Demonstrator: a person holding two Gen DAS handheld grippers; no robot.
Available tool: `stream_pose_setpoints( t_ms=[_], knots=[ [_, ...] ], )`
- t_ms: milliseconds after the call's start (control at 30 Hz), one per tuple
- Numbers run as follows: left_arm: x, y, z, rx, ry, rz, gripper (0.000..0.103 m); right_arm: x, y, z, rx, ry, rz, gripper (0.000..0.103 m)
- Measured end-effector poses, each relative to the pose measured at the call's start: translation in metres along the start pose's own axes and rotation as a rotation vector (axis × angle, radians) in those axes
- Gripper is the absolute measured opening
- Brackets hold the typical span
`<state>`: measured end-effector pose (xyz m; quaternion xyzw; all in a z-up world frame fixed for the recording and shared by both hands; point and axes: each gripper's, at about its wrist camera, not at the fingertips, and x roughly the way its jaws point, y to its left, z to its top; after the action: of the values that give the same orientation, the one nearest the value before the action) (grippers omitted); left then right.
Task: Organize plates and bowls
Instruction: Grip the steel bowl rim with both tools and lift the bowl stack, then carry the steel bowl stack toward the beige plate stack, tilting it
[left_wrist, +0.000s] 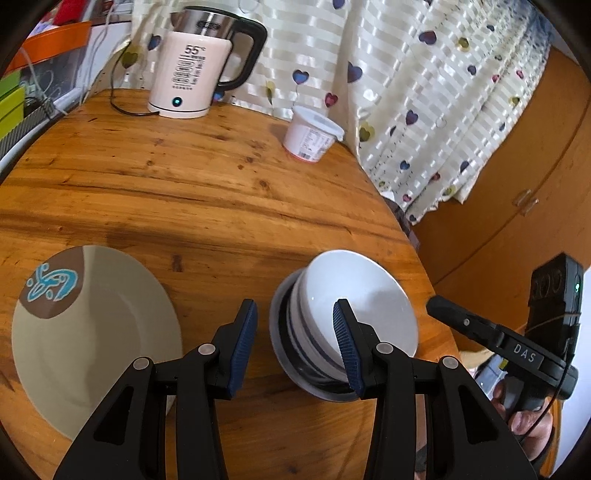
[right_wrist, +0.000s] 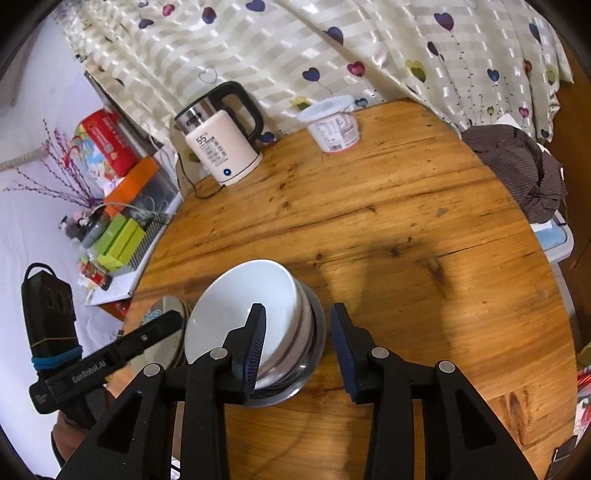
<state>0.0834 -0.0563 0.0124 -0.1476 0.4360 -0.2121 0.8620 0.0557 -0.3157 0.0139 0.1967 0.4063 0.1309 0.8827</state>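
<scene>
Item 1 — stack of bowls (left_wrist: 343, 325): white bowl uppermost, nested in striped and metal ones below; stands on the round wooden table (left_wrist: 207, 192) near its right edge. In the right wrist view the stack (right_wrist: 258, 325) tilts left.

Item 2 — plate (left_wrist: 96, 332): cream, w/ brown patch and blue motif at rim; flat on table, left of the bowls, apart from them.

Left gripper (left_wrist: 295, 339): jaws spread, nothing betw. them. Plate lies just left of its left finger; bowl stack sits behind its right finger, whose tip overlaps the white bowl's rim in view — contact cannot be told.

Right gripper (right_wrist: 297, 343): jaws spread, empty. Its left finger crosses the front of the stack; right finger stands over bare table right of it.

Misc.: kettle (left_wrist: 195, 70) reading 55, far side of table; lidded white tub (left_wrist: 312, 134) near heart-print curtain (left_wrist: 424, 92).
</scene>
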Motion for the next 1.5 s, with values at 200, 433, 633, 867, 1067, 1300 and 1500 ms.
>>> stream_pose_setpoints(
  t_ms=[200, 433, 633, 867, 1067, 1300, 1500],
  knots=[
    [-0.005, 0.012, -0.006, -0.035, -0.008, -0.006, 0.043, 0.001, -0.014, -0.010, 0.024, 0.032, -0.001, 0.025],
    [-0.005, 0.019, -0.016, -0.045, 0.017, -0.008, 0.043, 0.007, -0.016, -0.021, 0.035, 0.065, 0.020, 0.020],
    [-0.005, 0.018, -0.021, -0.040, 0.028, -0.006, 0.043, 0.010, -0.014, -0.025, 0.023, 0.080, 0.017, 0.020],
    [0.000, 0.009, -0.028, -0.005, 0.054, -0.013, 0.043, 0.009, -0.011, -0.027, -0.008, 0.083, -0.009, 0.020],
    [0.006, 0.001, -0.040, 0.037, 0.085, -0.009, 0.043, 0.015, -0.007, -0.036, -0.038, 0.107, -0.025, 0.020],
    [0.013, -0.005, -0.039, 0.072, 0.098, 0.009, 0.043, 0.021, 0.002, -0.034, -0.071, 0.112, -0.063, 0.023],
    [0.014, -0.006, -0.036, 0.083, 0.093, 0.021, 0.043, 0.025, 0.004, -0.032, -0.081, 0.115, -0.076, 0.023]
  ],
)
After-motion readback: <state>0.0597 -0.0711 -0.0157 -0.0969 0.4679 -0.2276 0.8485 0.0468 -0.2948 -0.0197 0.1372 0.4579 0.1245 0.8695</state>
